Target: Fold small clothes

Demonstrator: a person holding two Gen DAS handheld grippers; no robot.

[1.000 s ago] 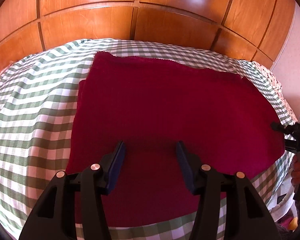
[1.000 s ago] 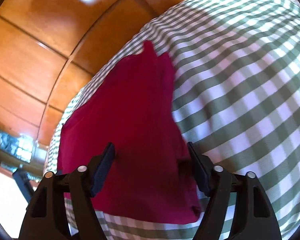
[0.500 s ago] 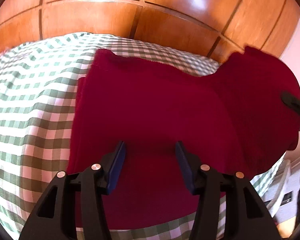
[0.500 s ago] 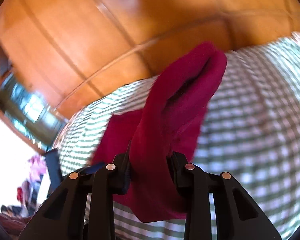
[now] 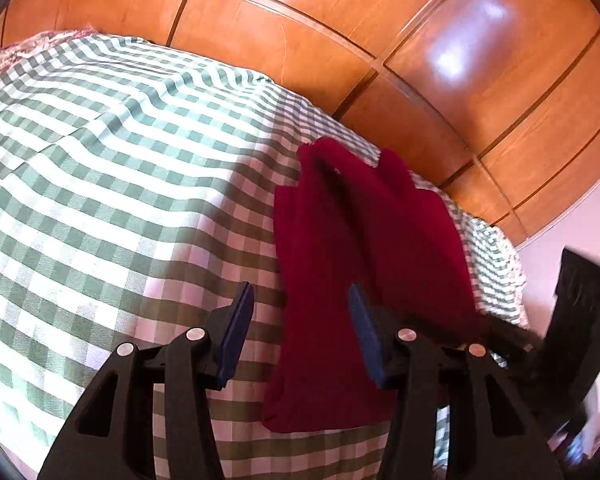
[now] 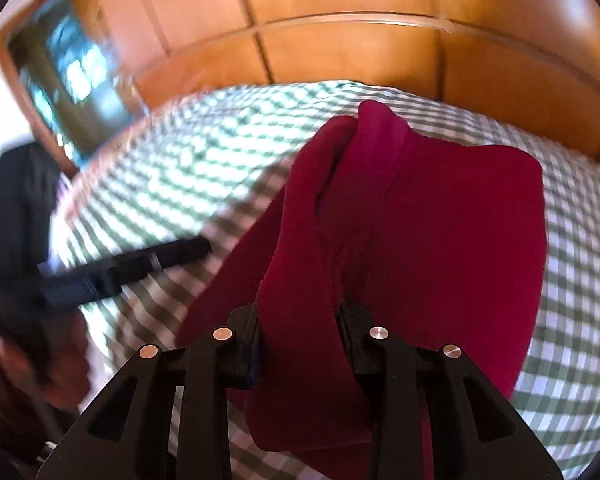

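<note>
Fuzzy crimson cloth (image 6: 440, 216) bunches between pinching right fingers (image 6: 352, 332); left fingers (image 5: 236, 324) gape, gripping nothing, above checked cotton (image 5: 120, 184).

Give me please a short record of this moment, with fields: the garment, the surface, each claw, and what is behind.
garment: dark red cloth, one edge lifted and doubled over itself
surface: green and white checked cover
right claw: shut on a bunched fold of the cloth
left claw: open, pads apart, pressing nothing; the cloth's edge lies below, between them
behind: glossy wooden panels
fold: not yet laid flat
</note>
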